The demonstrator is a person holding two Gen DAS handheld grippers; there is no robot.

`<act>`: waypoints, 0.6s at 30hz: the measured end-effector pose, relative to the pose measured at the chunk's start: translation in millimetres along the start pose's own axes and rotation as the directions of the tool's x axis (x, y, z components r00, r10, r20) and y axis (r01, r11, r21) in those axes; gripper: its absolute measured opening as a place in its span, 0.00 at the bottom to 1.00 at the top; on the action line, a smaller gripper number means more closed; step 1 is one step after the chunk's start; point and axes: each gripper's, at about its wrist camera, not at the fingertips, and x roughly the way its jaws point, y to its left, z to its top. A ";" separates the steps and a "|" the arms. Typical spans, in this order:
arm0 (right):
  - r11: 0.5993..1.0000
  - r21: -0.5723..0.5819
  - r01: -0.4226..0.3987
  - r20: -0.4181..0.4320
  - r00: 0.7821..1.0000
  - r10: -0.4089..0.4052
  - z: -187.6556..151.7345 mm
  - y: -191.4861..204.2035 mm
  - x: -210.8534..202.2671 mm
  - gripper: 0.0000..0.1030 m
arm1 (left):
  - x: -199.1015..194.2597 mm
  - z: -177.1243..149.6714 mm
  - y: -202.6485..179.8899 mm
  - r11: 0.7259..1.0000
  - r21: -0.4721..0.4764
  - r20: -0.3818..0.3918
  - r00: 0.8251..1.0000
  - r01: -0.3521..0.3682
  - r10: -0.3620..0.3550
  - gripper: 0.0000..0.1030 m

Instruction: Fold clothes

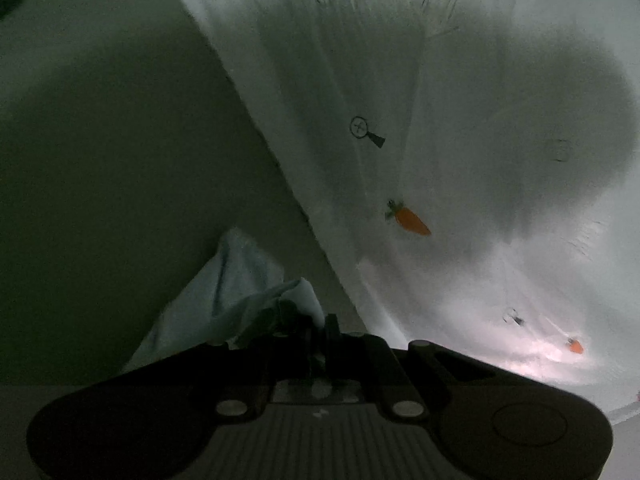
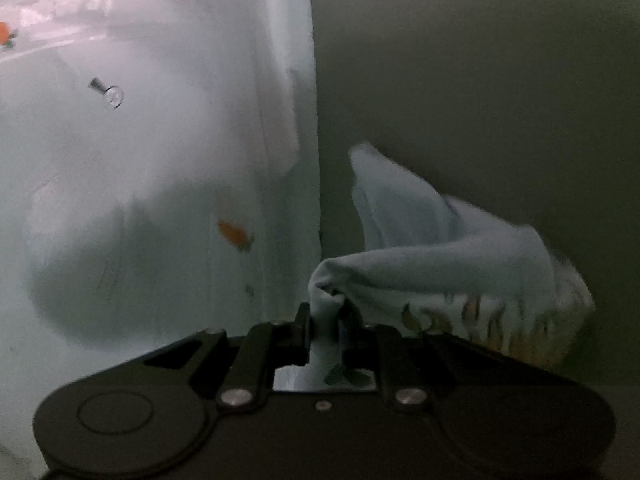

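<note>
Both pictures were dim and close. In the left wrist view, the left gripper point(image 1: 316, 332) sat at 6 o'clock with its jaws clenched on a bunched fold of a pale blue garment point(image 1: 440, 128), which rose from the jaws toward 11 o'clock. The main body of the garment spread from 12 o'clock down to 4 o'clock, printed with a small orange carrot point(image 1: 408, 218) near the centre and a magnifying glass point(image 1: 366, 131) just above it at 12 o'clock. A plain grey-green surface point(image 1: 112, 152) filled the side from 7 to 11 o'clock.

In the right wrist view, the right gripper point(image 2: 326, 334) at 6 o'clock was closed on another gathered edge of the same garment point(image 2: 140, 168), the fold trailing off toward 3 o'clock. The cloth covered 7 to 12 o'clock, showing a blurred carrot point(image 2: 234, 234) and a magnifying glass point(image 2: 108, 92). The grey-green surface point(image 2: 480, 80) lay from 12 to 3 o'clock.
</note>
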 end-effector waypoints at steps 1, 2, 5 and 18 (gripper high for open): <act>1.000 -0.004 0.008 0.013 1.000 -0.008 10.1 3.4 14.0 0.14 | 20.7 9.9 -0.5 1.000 0.020 -0.007 1.000 -0.014 0.014 0.06; 1.000 -0.012 0.021 0.028 0.999 -0.021 21.1 5.8 28.9 0.16 | 41.8 19.4 -0.8 0.998 0.049 -0.019 0.999 -0.035 0.036 0.09; 0.990 -0.111 0.090 0.083 0.993 -0.081 48.7 16.7 64.3 0.46 | 94.7 40.2 -2.5 0.987 0.123 -0.065 0.992 -0.100 0.108 0.20; 0.205 -0.894 0.398 0.319 0.888 -0.333 -39.3 48.2 76.8 0.94 | 73.8 -7.5 -28.1 0.647 0.687 0.110 0.927 -0.331 0.358 0.92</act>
